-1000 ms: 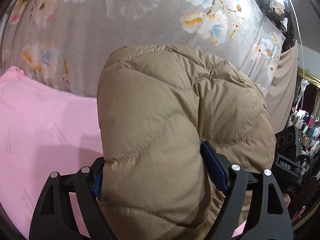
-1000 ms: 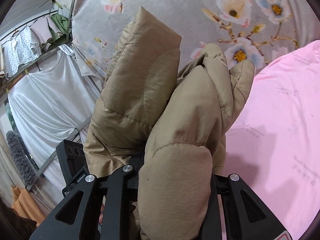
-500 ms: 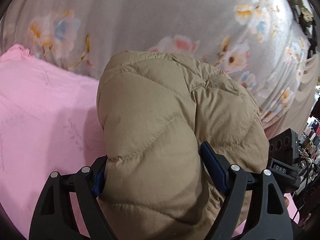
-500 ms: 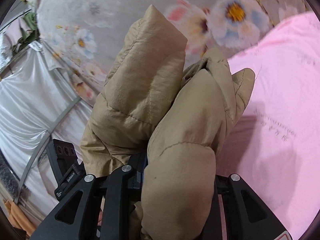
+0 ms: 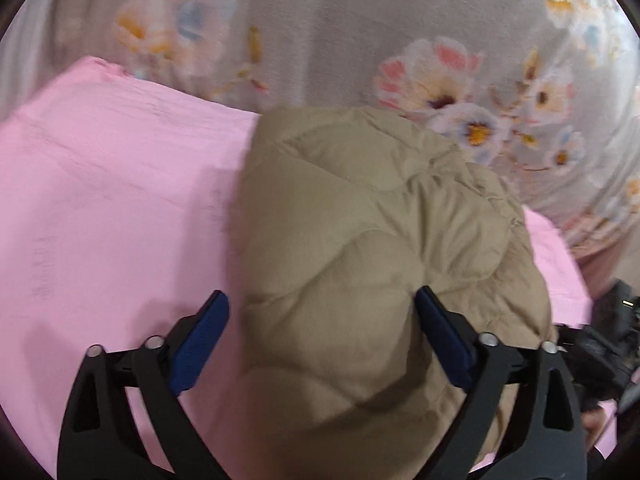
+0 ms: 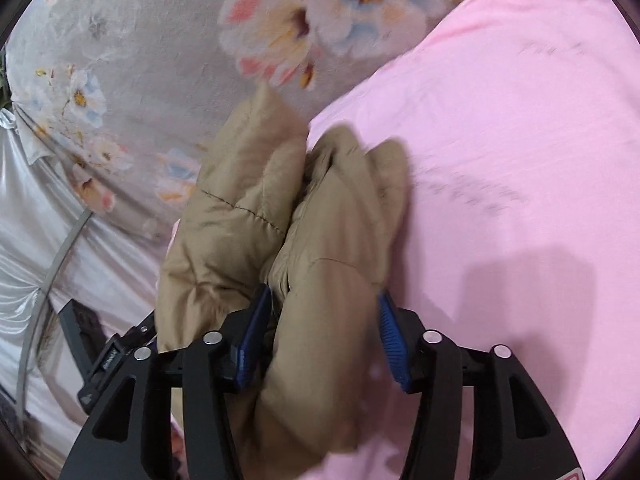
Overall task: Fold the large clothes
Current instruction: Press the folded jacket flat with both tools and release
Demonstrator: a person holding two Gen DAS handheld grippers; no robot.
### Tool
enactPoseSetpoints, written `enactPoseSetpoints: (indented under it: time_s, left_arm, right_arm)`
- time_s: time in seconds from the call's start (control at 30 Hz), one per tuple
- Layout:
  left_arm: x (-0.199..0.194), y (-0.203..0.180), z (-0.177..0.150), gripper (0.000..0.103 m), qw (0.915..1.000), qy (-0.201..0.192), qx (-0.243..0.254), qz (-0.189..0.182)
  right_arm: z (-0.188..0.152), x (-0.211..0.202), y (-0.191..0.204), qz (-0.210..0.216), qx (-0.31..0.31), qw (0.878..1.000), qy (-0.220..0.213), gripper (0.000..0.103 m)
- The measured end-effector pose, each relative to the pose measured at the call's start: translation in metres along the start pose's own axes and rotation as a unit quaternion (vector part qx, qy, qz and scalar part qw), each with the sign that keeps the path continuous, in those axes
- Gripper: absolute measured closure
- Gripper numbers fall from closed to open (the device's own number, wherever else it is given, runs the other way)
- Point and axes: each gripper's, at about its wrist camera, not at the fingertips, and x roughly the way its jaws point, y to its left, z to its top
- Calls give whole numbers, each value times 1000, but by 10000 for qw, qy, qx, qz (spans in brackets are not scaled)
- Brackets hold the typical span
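Left wrist: left tongs (image 5: 320, 334) are gaping, jacket (image 5: 376, 248) slipping free; right tongs (image 6: 322, 334) are also parting. Lay it flat ahead on the pink sheet (image 5: 100, 208).

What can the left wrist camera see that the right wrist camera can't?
Only the left wrist view shows the left gripper, its jaws spread, with a gap between one blue pad and the padding.

Only the right wrist view shows the right gripper, with tan padding between its blue pads, and a silvery white cloth hanging at the side.

Both show the tan puffer jacket, the pink sheet under it and the grey flowered fabric behind.
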Motion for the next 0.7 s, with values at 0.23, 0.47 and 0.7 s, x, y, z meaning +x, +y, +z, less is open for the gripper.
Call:
enactPoseSetpoints:
  time_s: [0.23, 0.47, 0.7]
  left_arm:
    - [-50, -39, -7, 9, 9847, -319, 129, 1708]
    - [-29, -76, -28, 36, 9853, -106, 219, 1689]
    - [4, -75, -43, 43, 9813, -169, 219, 1907]
  right_arm:
    - [-25, -51, 103, -1147, -2103, 9652, -1052, 68]
    - [-49, 11, 135, -1437, -2770, 9480, -630, 96]
    - [-51, 59, 101, -1755, -2481, 9521, -322, 101]
